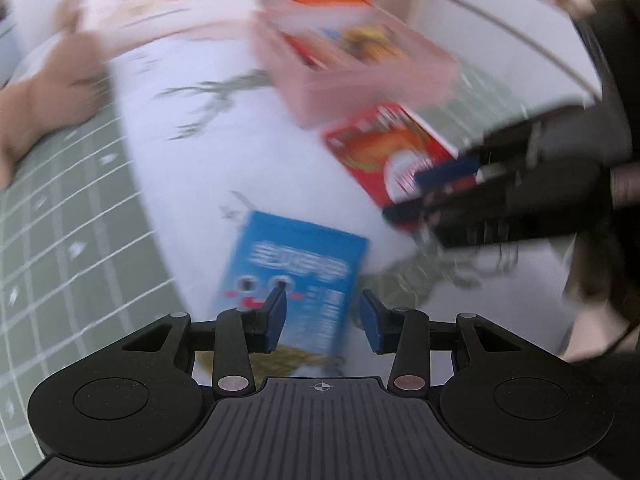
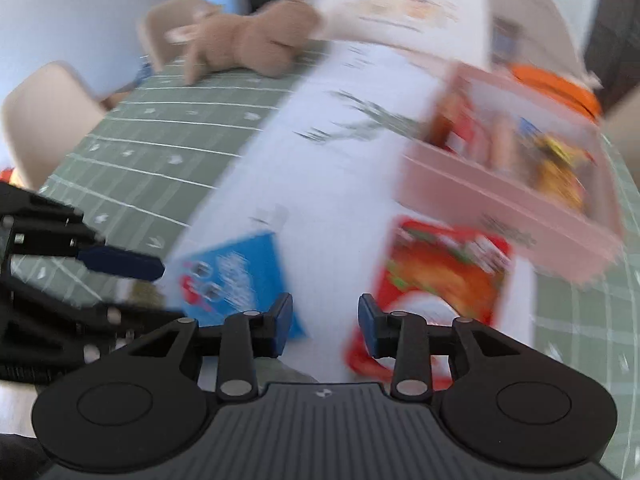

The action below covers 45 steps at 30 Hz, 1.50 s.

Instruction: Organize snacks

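A blue snack box [image 1: 296,276] lies flat on the white printed cloth [image 1: 224,152]. My left gripper [image 1: 323,318] hovers over the box's near end, jaws apart and not pressing it. A red snack packet [image 2: 444,276] lies to the right of the box. My right gripper [image 2: 325,324] stands open just left of the packet, with only cloth showing between its pads. In the left wrist view the right gripper [image 1: 404,196] reaches in over the red packet [image 1: 376,152]. A pink tray [image 2: 480,188] holding several snacks sits behind the packet. Both views are blurred.
A brown plush toy [image 2: 248,44] lies at the far edge of the green grid mat [image 2: 152,140]. Something orange [image 2: 560,84] sits behind the pink tray [image 1: 360,92]. Pale chairs [image 2: 44,120] stand beyond the table. A finger [image 2: 120,265] of the left gripper shows at the left.
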Motion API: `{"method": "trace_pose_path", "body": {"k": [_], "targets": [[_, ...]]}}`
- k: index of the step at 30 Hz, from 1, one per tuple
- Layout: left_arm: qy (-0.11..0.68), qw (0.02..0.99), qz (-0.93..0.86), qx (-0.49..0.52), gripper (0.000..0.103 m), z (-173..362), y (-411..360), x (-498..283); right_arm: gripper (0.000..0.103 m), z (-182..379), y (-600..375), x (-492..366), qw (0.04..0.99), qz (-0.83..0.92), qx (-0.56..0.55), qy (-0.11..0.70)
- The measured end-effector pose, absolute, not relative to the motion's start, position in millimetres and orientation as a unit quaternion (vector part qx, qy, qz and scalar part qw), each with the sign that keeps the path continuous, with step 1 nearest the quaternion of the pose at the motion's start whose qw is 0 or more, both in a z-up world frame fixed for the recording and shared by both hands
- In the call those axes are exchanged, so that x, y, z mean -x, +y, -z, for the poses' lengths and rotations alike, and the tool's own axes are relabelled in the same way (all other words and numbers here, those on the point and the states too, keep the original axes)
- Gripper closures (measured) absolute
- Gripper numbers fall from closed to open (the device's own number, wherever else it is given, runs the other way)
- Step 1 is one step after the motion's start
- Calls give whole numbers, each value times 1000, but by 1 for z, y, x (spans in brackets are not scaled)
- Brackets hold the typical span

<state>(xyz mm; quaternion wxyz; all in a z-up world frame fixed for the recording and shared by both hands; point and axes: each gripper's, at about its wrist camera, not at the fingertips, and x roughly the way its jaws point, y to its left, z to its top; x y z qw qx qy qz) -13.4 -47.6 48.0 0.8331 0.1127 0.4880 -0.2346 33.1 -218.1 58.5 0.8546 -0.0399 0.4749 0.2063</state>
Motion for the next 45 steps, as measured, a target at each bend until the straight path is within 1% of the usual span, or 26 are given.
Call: {"method": "trace_pose_path", "body": {"k": [1,3,4,5,6,9,11,12,13,14,15,16,17,19,20,22,24,30,31,34,38,40,45], "targets": [[491,828,235,-132,58,-42,-53,13,64,-55,-227,-34,854,-189,33,484],[472,832,228,-180,57,-35,-63,14,63,-51,-245,-32,856,-161,21,492],[467,832,221,-202,54,-34,-65,13,63,-51,-254,-30,858,-149,14,492],[467,831,213,-214,54,-33,-64,10,61,-51,-263,-28,861,-134,4,491],[467,834,203,-214,54,-32,-62,6,56,-53,-273,-22,863,-126,-4,489],[474,842,168,-196,52,-30,-53,-9,46,-53,-292,-14,869,-102,-26,484],[483,841,165,-181,47,-29,-53,-16,45,-48,-301,-13,867,-88,-38,488],[487,839,170,-175,39,-29,-55,-18,45,-45,-304,-14,865,-84,-46,492],[493,836,176,-164,28,-29,-54,-20,45,-41,-306,-15,863,-80,-56,496],[499,834,183,-148,25,-29,-54,-22,44,-36,-307,-15,860,-78,-65,500],[503,833,186,-134,22,-29,-53,-24,41,-31,-307,-16,857,-77,-71,505],[505,834,188,-121,23,-30,-50,-25,38,-31,-308,-13,863,-77,-69,495],[505,835,189,-112,23,-31,-49,-24,33,-29,-305,-13,864,-73,-63,494],[502,841,173,-104,30,-33,-42,-22,30,-27,-299,-10,868,-73,-46,489],[500,844,157,-110,30,-32,-39,-22,28,-27,-296,-9,869,-73,-39,487],[502,846,130,-122,30,-29,-31,-22,26,-26,-292,-5,873,-71,-29,482],[510,844,115,-121,28,-25,-24,-25,20,-24,-290,-3,875,-63,-23,479],[513,845,103,-115,22,-21,-20,-36,12,-21,-288,7,884,-43,-19,465],[513,845,98,-111,20,-21,-20,-39,11,-20,-288,7,885,-42,-19,464],[524,843,87,-82,16,-20,-12,-48,9,-20,-288,8,885,-42,-20,463],[537,838,97,-33,15,-23,-1,-53,3,-18,-288,9,885,-43,-20,463],[537,836,109,-31,15,-24,-1,-50,0,-17,-287,10,884,-43,-21,465],[529,841,99,-55,17,-24,-10,-42,0,-16,-287,11,885,-36,-25,464]]}}
